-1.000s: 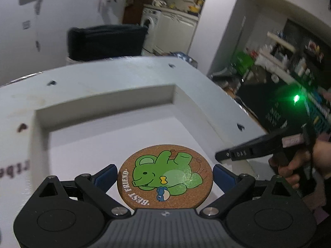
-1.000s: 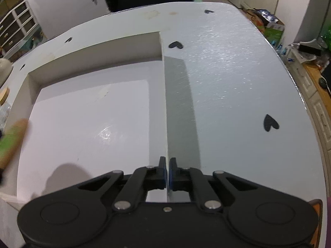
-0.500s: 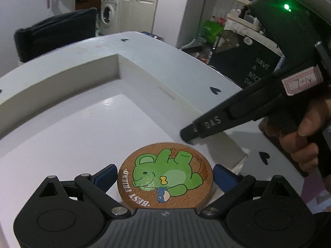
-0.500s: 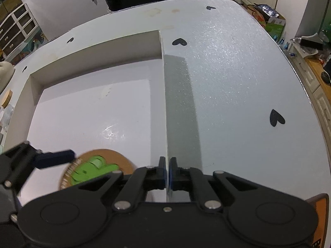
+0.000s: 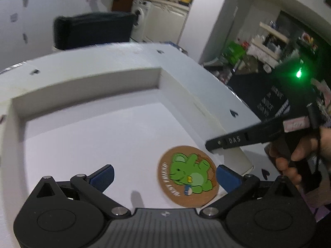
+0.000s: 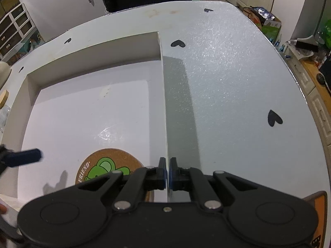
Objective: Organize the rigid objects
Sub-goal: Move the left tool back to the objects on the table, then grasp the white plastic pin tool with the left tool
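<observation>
A white tabletop scattered with small black heart marks carries a shallow white open box, its low walls framing a flat white floor. The box's right-hand wall runs straight away from the right wrist camera. Inside the box, in the near right corner of the floor, lies the round cork coaster, flat with its printed face up: a green cartoon bear with lettering curving along one rim. Being a disc it has no long axis; in the left wrist view the bear lies sideways, head toward the left, and the lettered rim faces the left too. In the right wrist view the coaster shows beside the wall, partly hidden behind the gripper body, with the word "FRIEND" readable. The left gripper hangs over the near part of the box with its jaws spread wide, having just finished opening; the coaster sits between the blue pads, close to the right one, and neither pad presses on it. The right gripper has its jaws pinched together on the thin top edge of the box's right wall, and a hand holds its handle at the right of the left wrist view.
</observation>
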Action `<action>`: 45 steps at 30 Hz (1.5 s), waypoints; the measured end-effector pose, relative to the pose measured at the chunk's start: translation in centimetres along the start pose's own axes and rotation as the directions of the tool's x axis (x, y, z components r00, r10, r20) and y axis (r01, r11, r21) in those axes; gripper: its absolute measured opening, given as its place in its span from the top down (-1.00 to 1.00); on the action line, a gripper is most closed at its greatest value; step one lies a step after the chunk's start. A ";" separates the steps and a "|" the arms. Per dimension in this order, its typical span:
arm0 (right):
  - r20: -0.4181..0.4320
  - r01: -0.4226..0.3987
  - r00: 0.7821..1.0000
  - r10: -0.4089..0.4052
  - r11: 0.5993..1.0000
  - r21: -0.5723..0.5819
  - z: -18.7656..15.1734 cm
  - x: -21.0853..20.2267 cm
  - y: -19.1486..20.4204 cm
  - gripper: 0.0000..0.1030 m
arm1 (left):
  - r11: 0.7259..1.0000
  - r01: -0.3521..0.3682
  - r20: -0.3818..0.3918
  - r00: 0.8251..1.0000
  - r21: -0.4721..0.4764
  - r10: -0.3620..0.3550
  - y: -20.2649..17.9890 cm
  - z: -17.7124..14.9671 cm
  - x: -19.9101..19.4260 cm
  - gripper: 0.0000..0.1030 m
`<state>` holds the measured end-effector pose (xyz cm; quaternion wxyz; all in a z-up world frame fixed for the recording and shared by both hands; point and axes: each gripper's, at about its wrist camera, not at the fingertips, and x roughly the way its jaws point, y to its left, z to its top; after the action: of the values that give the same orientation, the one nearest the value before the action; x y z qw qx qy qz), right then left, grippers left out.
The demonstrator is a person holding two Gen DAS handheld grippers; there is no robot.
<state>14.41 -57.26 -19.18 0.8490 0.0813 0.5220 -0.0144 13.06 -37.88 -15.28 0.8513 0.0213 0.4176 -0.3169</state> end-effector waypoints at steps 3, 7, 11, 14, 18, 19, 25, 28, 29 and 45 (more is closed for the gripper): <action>-0.007 -0.014 1.000 0.014 1.000 0.000 0.0 0.0 -0.2 0.94 | 0.999 -0.037 0.050 0.998 -0.007 0.037 0.9 -0.3 -2.3 -1.00; -0.014 -0.001 1.000 0.000 1.000 -0.028 0.1 0.0 0.2 0.94 | 0.994 -0.107 0.129 0.986 -0.024 0.110 2.6 -1.1 -5.9 -1.00; -0.018 0.003 1.000 -0.004 1.000 -0.024 0.1 -0.1 0.1 0.94 | 0.980 -0.182 0.198 0.961 -0.083 0.195 5.1 -2.2 -9.8 -1.00; -0.022 0.011 1.000 -0.011 1.000 -0.025 0.2 0.0 0.3 0.94 | 0.958 -0.243 0.218 0.937 -0.150 0.272 7.4 -3.3 -12.4 -1.00; -0.022 0.013 1.000 -0.013 1.000 -0.014 0.2 0.0 0.3 0.94 | 0.918 -0.323 0.224 0.901 -0.229 0.372 10.6 -4.5 -15.5 -1.00; -0.022 0.012 1.000 -0.013 1.000 -0.009 0.3 0.0 0.3 0.94 | 0.910 -0.335 0.226 0.893 -0.244 0.389 11.3 -4.9 -16.2 -1.00; -0.025 0.014 1.000 -0.014 1.000 0.001 0.4 0.1 0.3 0.93 | 0.862 -0.402 0.219 0.852 -0.308 0.475 14.9 -6.9 -18.9 -1.00; -0.026 0.015 1.000 -0.016 1.000 -0.012 0.4 0.1 0.3 0.93 | 0.846 -0.417 0.210 0.842 -0.332 0.497 16.3 -8.1 -19.5 -1.00; -0.026 0.016 1.000 -0.016 1.000 -0.014 0.4 0.2 0.3 0.93 | 0.838 -0.426 0.202 0.838 -0.341 0.507 16.7 -8.6 -19.6 -1.00; -0.017 0.041 0.999 -0.042 0.998 -0.042 0.1 0.0 0.9 0.92 | 0.679 -0.578 0.000 0.762 -0.452 0.648 21.6 -14.1 -19.2 -0.59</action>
<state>14.61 -56.43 -19.06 0.8452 0.0528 0.5315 -0.0203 6.62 -6.39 -15.52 0.9217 -0.0517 0.3747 0.0860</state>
